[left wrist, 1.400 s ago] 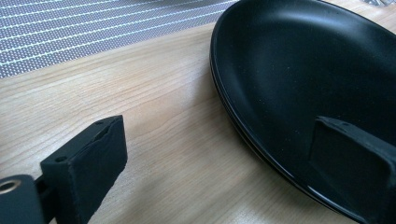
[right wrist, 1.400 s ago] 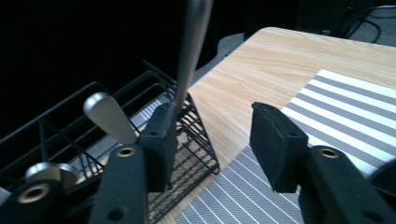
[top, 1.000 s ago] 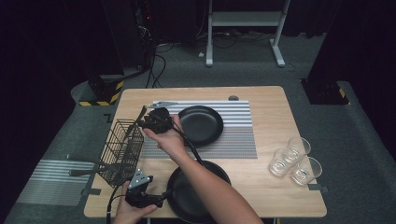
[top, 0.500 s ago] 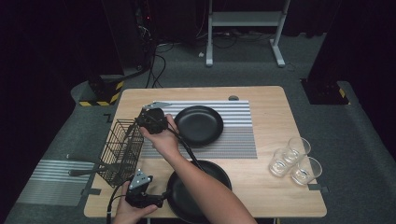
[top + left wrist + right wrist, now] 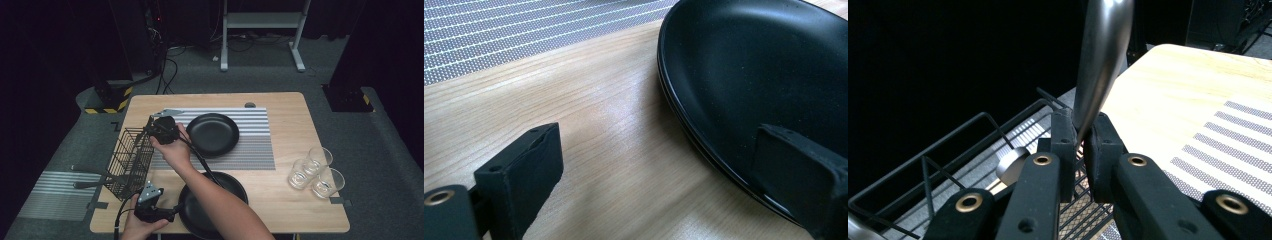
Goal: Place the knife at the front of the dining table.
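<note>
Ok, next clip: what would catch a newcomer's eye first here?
Probably the right gripper at the table's left, its jaws just closed on a shiny metal utensil above the black wire basket. Next, the two black pans: one on the striped mat, one at the near edge beside the open left gripper.

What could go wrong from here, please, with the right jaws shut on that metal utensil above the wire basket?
The right gripper pinches the metal utensil only at its narrow end, so it may swivel or slip out. It hangs over the rim of the wire basket, so it might catch on the wires. The left gripper is open with one jaw over the near black plate; closing carelessly could nudge that plate.
</note>
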Action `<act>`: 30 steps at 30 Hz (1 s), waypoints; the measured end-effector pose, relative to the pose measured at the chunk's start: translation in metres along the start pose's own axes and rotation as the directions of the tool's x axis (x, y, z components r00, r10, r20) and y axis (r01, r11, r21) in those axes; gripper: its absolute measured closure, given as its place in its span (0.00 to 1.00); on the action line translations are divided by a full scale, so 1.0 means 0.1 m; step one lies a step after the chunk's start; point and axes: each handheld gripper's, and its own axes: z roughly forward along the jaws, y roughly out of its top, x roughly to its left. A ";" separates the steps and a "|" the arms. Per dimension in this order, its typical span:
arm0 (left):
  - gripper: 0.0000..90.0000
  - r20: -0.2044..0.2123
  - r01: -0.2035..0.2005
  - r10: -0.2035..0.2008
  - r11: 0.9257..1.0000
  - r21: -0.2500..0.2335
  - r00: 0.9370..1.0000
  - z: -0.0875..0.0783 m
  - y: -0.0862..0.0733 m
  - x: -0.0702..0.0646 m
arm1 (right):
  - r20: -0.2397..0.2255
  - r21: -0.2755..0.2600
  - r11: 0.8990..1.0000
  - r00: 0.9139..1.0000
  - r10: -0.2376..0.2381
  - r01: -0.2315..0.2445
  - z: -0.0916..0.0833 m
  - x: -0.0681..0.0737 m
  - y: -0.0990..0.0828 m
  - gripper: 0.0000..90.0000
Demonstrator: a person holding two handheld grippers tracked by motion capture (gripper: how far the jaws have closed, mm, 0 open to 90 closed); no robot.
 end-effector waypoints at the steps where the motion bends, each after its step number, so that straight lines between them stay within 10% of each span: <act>1: 0.08 0.001 -0.002 0.002 1.000 0.000 1.000 0.00 0.00 0.00 | -0.002 -0.004 1.000 1.000 0.000 0.000 -0.01 0.00 0.01 0.93; 30: 0.08 0.010 0.014 -0.014 1.000 -0.007 1.000 0.03 0.00 -0.04 | 0.001 -0.071 0.997 0.999 -0.042 0.042 -0.62 0.01 0.21 0.93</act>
